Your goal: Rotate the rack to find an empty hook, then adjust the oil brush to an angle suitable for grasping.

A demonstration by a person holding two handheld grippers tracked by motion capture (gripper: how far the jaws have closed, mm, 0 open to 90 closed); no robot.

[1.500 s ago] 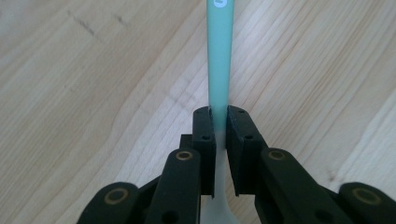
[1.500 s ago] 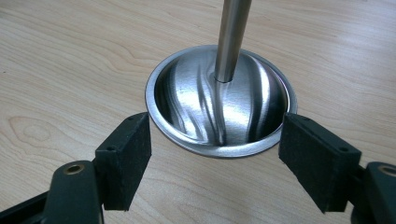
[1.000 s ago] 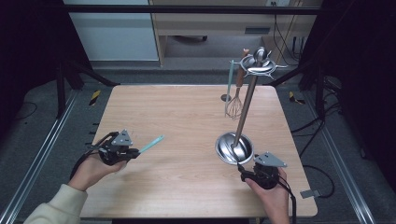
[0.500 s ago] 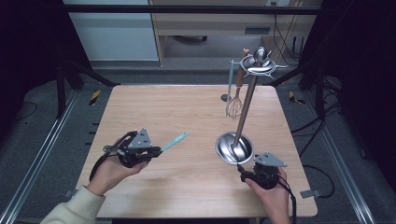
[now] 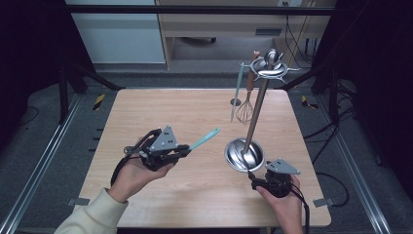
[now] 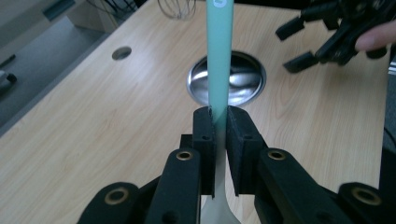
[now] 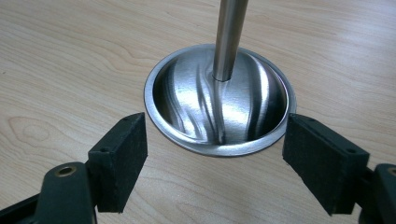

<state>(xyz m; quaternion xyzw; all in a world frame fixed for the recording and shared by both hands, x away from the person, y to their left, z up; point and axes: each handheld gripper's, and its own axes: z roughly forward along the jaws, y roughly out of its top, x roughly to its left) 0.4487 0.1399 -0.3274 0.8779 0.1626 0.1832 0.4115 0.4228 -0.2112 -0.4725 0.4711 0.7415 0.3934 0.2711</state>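
We've got the left gripper (image 5: 187,149) clamped on the teal spatula (image 5: 204,139), handle aimed toward the utensil stand (image 5: 244,154) for hanging; the right gripper (image 7: 217,163) sits spread wide by its base, ready to steady it.

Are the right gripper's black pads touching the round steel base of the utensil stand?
Apart. In the right gripper view the right gripper stands open, with bare wood between each pad and the steel base's rim.
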